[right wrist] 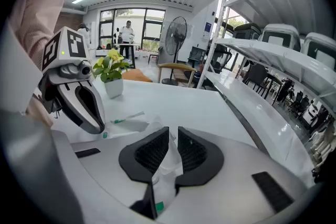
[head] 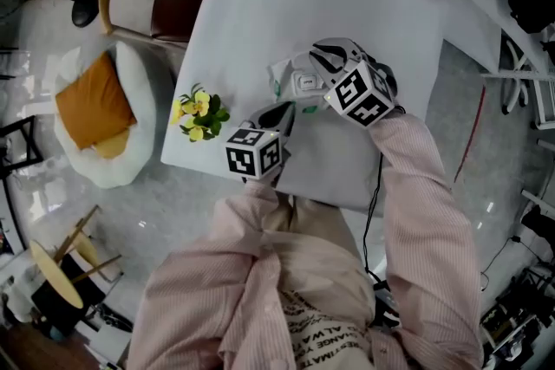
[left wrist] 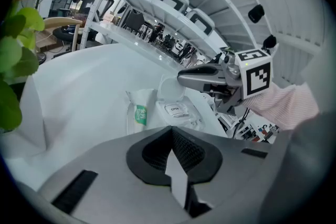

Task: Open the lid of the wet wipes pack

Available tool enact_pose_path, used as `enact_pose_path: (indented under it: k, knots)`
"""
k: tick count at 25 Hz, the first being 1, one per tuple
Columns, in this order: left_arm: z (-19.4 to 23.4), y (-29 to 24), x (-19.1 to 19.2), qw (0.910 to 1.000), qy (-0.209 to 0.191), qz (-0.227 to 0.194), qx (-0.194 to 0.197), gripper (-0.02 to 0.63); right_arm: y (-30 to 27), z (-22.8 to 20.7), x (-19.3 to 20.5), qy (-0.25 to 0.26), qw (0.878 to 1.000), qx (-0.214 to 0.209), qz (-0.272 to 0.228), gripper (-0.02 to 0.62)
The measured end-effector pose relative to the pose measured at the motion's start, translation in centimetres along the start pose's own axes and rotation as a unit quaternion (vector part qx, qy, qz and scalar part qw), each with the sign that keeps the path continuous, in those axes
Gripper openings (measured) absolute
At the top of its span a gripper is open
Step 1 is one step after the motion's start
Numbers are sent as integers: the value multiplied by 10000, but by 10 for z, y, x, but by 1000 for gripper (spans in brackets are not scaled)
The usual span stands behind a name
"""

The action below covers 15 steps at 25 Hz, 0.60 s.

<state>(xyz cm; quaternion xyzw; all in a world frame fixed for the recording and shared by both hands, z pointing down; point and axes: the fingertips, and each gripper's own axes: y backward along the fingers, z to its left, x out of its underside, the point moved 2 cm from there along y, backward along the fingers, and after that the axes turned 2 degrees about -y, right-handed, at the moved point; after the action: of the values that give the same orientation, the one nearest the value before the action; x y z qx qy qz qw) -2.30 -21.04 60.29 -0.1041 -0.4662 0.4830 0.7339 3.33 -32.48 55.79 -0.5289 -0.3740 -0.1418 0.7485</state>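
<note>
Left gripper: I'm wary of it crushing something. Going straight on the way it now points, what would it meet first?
Most likely the wet wipes pack. It lies on the table straight beyond the left gripper, whose jaws are together. Depth is unclear, so the tips may already touch its near edge.

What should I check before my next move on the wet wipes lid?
1. Right gripper grips the lid: ok, its pads are pinching a translucent flap.
2. Left gripper anchors the wet wipes pack: ok, it seems. The jaws are shut on a white film edge.
3. Lid lifted: ok, it stands raised and the OPEN label under it shows.
4. Pack flat on the table: cannot tell, the grippers cover much of it.
5. Potted plant out of the way: ok, it stands apart, beside the left gripper.
</note>
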Motion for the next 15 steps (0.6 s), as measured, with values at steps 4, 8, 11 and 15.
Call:
enact_pose_path:
  k: [4,8,11,15]
  knots:
    - [-13,7,-6,9998,-148,-93,108,-2,14,1,-9,-58,9998,43,-182,38]
    - [-24,20,-17,9984,-400,-317,226,-2,32,3,-17,-370,9982,167,-450,37]
    - [-30,36,-25,9962,-619,-546,278,-2,50,5,-18,-654,9950,427,-616,21]
    - [-39,56,-38,9918,-891,-872,273,-2,74,7,-19,-1270,9851,654,-955,8]
